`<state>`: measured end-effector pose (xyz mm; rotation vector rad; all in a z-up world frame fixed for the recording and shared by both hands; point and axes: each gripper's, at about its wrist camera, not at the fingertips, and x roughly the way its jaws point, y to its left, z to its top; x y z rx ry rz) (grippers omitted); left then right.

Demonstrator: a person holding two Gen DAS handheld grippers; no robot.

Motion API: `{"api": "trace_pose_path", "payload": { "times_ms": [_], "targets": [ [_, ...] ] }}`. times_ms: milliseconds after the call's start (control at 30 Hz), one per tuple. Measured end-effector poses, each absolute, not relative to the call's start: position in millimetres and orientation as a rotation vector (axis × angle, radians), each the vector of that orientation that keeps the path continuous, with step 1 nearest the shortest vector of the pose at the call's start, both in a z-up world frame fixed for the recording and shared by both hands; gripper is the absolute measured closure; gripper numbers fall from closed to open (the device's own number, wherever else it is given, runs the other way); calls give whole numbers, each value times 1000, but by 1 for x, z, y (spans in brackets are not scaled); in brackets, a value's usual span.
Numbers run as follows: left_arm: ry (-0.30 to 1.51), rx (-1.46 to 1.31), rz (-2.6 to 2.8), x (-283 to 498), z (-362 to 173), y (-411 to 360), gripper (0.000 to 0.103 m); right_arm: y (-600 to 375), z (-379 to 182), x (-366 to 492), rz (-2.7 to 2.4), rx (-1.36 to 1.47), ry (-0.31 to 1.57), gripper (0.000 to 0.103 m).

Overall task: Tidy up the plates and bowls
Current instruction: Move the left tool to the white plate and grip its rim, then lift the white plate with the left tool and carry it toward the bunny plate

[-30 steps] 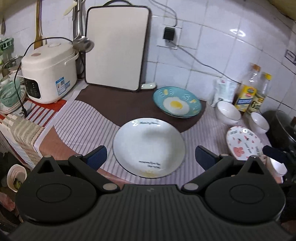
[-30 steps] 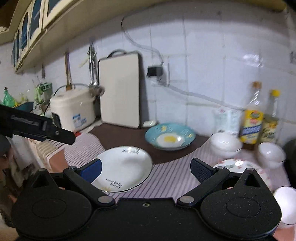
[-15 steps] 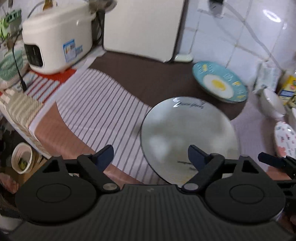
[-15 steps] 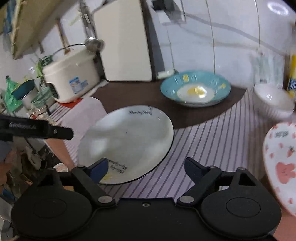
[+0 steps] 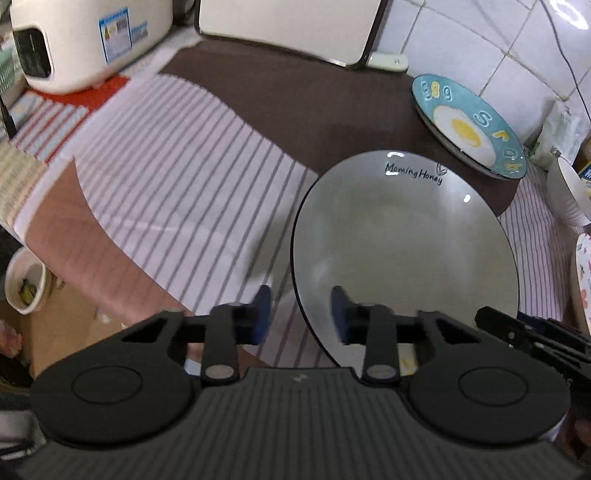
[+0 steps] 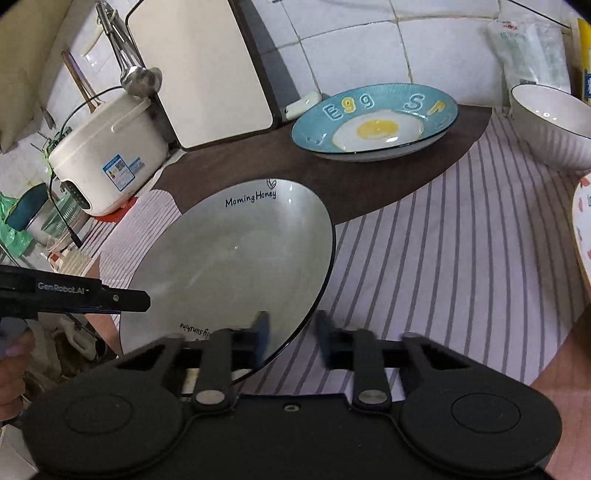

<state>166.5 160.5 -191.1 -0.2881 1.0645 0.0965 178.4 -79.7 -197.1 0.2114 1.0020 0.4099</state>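
A white plate (image 5: pixel 406 240) with a dark rim and "Morning Honey" lettering lies on the striped cloth (image 5: pixel 184 177). My left gripper (image 5: pixel 300 314) straddles its left rim, one finger over the cloth and one over the plate. Its jaws are closing and the pads still stand off the rim. My right gripper (image 6: pixel 293 334) straddles the right rim of the same white plate (image 6: pixel 236 258); its jaws are also closing, with a gap left. Behind it sit a blue egg plate (image 6: pixel 373 122), a white bowl (image 6: pixel 550 125) and a pink patterned plate (image 6: pixel 581 229).
A white rice cooker (image 5: pixel 88 40) and a cutting board (image 5: pixel 291 26) stand against the tiled wall at the back left. The counter's edge drops off at the left, with a small cup (image 5: pixel 24 280) below. A white packet (image 6: pixel 528 44) leans by the wall at the right.
Both grippers have come down and forward onto the white plate, one at each side. Their jaws have narrowed from wide open to a small gap around its rim.
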Motion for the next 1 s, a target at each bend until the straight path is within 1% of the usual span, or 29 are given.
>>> {"api": "trace_pose_path", "payload": {
  "times_ms": [33,100,267,567,700,1000],
  "targets": [
    [1068,-302,94,167,-193,162,74,-79,-197,179,407,210,1002,79],
    [1061,-343,76,166,-196,165,79,-80,-198,179,405,214,1003,79],
    [1055,-387,63,167,-200,162,79,-80,-200,182,398,238,997,79],
    [1064,-305,52,171,-186,149,80,-83,-192,186,396,232,992,80],
    [1034,-224,15,167,-174,130,80,-95,-184,181,378,233,975,80],
    [1036,-242,-111,176,-164,90,80,-145,-158,165,286,237,932,80]
  ]
}}
